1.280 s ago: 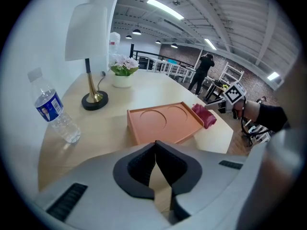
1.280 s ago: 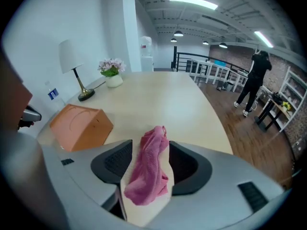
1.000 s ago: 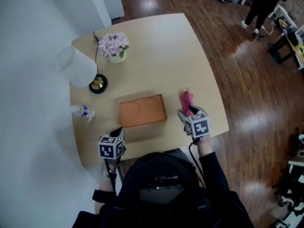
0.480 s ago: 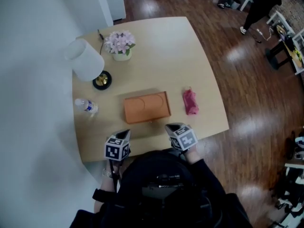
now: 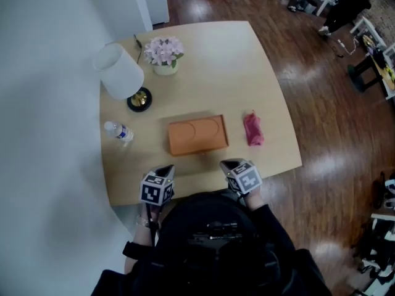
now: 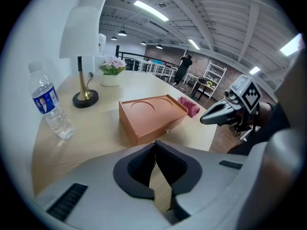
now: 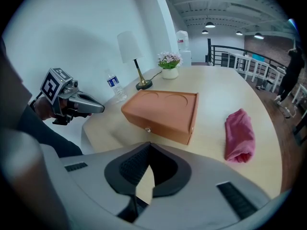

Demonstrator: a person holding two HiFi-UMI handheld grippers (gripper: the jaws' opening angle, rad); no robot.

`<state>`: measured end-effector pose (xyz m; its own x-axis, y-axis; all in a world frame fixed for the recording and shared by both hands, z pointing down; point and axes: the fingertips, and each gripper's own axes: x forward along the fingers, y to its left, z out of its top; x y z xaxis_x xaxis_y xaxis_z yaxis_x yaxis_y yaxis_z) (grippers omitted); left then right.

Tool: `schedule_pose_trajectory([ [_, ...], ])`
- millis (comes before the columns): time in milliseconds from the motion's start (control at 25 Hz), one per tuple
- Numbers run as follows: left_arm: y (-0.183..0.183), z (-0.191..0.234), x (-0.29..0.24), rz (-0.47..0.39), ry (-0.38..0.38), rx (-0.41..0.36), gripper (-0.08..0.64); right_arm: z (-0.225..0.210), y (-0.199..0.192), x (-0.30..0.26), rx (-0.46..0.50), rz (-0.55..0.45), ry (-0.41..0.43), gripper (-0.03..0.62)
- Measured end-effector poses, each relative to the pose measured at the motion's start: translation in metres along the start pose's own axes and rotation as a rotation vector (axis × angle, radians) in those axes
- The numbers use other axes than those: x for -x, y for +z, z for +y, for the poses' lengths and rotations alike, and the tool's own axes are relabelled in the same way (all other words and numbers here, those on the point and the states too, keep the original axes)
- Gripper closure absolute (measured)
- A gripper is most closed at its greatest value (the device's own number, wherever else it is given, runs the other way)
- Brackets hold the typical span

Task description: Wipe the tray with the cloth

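Note:
The orange tray with two round recesses lies mid-table, also seen in the left gripper view and the right gripper view. A folded pink cloth lies on the table just right of it, touching nothing. My left gripper hovers at the near table edge, left of the tray, shut and empty. My right gripper sits at the near edge, in front of the tray's right end. Its jaws have just been closing with nothing between them, and it is shut.
A white lamp, a pot of pink flowers and a water bottle stand along the table's left side by the wall. Dark wood floor surrounds the table. A person stands far off at the top right.
My right gripper has drawn back from the cloth to the near table edge, leaving the cloth lying beside the tray. The left gripper has hardly moved.

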<state>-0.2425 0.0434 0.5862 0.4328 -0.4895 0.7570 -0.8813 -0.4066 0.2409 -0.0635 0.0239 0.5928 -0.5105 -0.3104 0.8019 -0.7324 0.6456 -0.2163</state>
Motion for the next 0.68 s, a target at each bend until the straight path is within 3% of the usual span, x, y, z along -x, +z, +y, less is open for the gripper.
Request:
schedule_pose_trajectory([
  [680, -0.0011, -0.0075, -0.0057, 0.011, -0.01, -0.005, 0.556, -0.008, -0.0063, 0.0059, -0.01, -0.002, -0.012, 0.591],
])
